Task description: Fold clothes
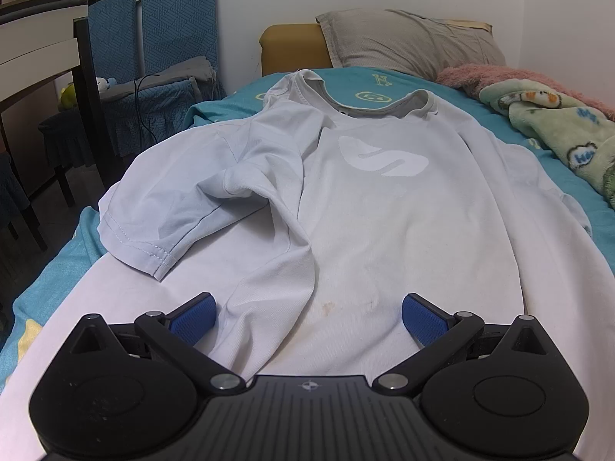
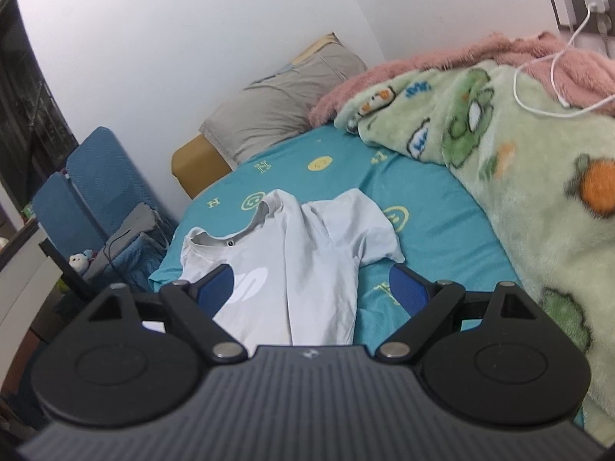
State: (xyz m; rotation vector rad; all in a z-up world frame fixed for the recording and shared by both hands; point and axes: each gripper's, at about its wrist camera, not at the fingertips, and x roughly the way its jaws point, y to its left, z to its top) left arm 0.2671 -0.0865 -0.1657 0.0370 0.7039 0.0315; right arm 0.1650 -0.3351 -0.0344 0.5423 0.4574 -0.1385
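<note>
A pale grey-white T-shirt (image 1: 369, 207) lies front up on the teal bed sheet (image 1: 361, 80), collar toward the pillow. Its left sleeve (image 1: 180, 207) is folded inward over the body. My left gripper (image 1: 309, 313) is open and empty, low over the shirt's lower part, blue pads on either side of a fabric ridge. In the right wrist view the same shirt (image 2: 300, 253) lies below, its right sleeve (image 2: 369, 226) spread on the sheet (image 2: 442, 207). My right gripper (image 2: 311, 288) is open and empty, held above the shirt's right edge.
A grey pillow (image 1: 411, 42) lies at the head of the bed. A green and pink fleece blanket (image 2: 519, 161) is heaped along the right side with a white charging cable (image 2: 538, 88) on it. Blue-covered chairs (image 1: 169, 38) and a dark table (image 1: 38, 38) stand left of the bed.
</note>
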